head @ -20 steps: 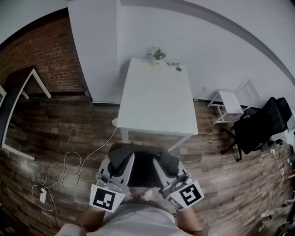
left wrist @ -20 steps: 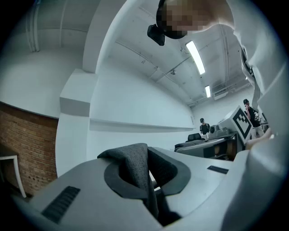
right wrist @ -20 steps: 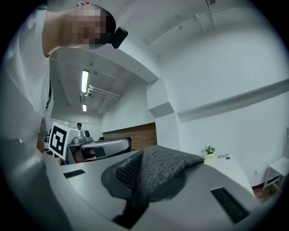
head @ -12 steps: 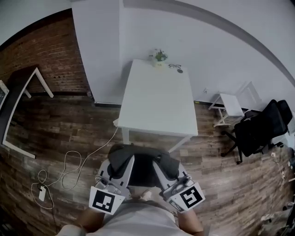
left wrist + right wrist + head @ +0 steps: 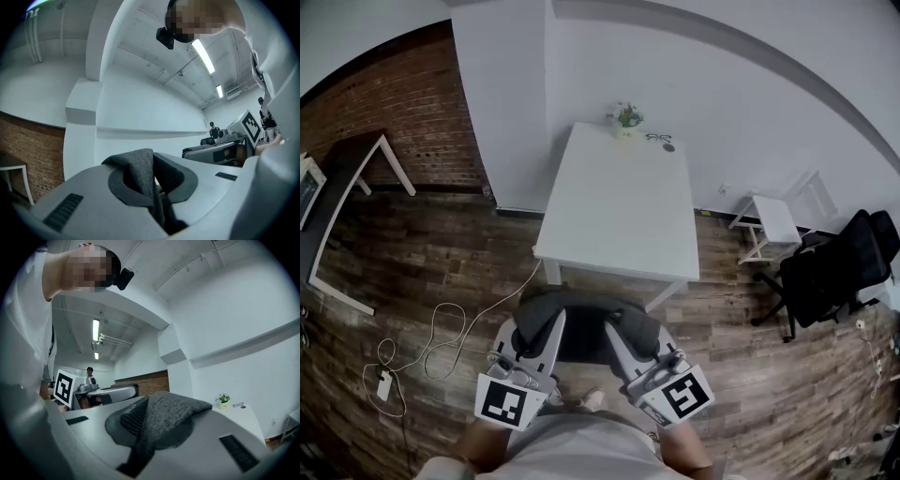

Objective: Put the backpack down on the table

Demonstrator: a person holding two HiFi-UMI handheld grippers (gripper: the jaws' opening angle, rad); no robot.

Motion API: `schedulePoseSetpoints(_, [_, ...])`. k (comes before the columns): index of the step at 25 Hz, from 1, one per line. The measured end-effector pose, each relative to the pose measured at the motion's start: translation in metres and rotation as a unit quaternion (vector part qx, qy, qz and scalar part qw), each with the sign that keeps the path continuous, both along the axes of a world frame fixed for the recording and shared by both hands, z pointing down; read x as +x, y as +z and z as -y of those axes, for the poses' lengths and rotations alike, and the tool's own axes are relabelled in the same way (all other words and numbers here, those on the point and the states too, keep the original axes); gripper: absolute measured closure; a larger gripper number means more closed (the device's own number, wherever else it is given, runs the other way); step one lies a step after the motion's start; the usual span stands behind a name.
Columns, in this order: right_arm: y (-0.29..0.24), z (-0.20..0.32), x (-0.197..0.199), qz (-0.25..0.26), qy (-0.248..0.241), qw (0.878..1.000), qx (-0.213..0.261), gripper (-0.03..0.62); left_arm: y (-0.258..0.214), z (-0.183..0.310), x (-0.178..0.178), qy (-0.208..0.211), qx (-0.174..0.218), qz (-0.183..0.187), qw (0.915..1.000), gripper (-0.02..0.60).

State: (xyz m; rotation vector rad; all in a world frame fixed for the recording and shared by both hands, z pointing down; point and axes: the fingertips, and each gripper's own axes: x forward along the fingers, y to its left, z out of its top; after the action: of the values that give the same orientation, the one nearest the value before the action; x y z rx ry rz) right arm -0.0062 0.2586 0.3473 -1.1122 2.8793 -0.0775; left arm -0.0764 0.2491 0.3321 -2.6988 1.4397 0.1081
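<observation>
The backpack (image 5: 581,342) hangs in the air just short of the table's (image 5: 619,216) near edge, not resting on it, carried by its 2 shoulder straps. The left tongs (image 5: 546,323) are pinched almost together on the left strap (image 5: 530,323). In the left gripper view the grey woven band (image 5: 136,168) stands folded between the jaws of those tongs (image 5: 154,187). The right tongs (image 5: 615,324) grip the right strap (image 5: 645,330) the same way (the strap's (image 5: 173,413) mesh underside shows in the right gripper view, bulging out of the tongs (image 5: 154,427)). Both tongs point toward the table.

At the table's far end stand a small potted plant (image 5: 625,116) and a pair of glasses (image 5: 658,138). Right of the table are a white stool (image 5: 773,220) and a black office chair (image 5: 830,267). Left of the table a white cable (image 5: 441,333) loops over the wooden floor (image 5: 422,262).
</observation>
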Motion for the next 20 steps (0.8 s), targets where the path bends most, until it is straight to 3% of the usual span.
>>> schedulePoseSetpoints(11, [0.012, 0.030, 0.025, -0.013, -0.020, 1.000, 0.001, 0.546, 0.012, 0.039, 0.028, -0.009, 0.003, 0.008, 0.9999, 0.538])
schedulePoseSetpoints(20, [0.012, 0.070, 0.028, -0.015, -0.002, 1.000, -0.018, 0.546, 0.011, 0.084, 0.031, 0.044, -0.004, 0.005, 0.9990, 0.538])
